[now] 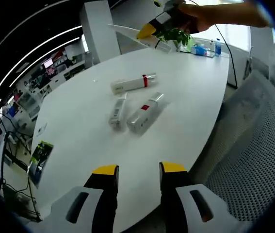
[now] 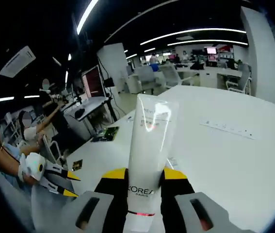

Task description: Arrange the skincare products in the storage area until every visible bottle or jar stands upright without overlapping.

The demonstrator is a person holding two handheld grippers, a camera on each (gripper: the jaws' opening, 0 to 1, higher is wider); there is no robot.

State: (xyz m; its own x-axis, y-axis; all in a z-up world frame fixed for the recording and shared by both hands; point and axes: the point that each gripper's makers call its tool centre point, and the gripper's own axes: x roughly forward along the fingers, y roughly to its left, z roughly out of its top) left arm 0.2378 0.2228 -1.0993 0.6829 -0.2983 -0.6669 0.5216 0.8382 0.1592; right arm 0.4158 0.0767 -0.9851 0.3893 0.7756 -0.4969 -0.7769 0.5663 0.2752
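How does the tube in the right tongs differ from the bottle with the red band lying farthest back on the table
The white tube is clamped upright in the right tongs; the red-banded bottle lies flat on the table, untouched. The tube shows dark lettering, the bottle a red band. Both are white.

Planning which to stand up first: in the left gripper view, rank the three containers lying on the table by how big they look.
1. Clear bottle with the red label, looks bulkiest.
2. White bottle with the red band.
3. Small grey tube, thinnest.

The first two look close in length, and the first lies nearer the camera, so that order is unsure.
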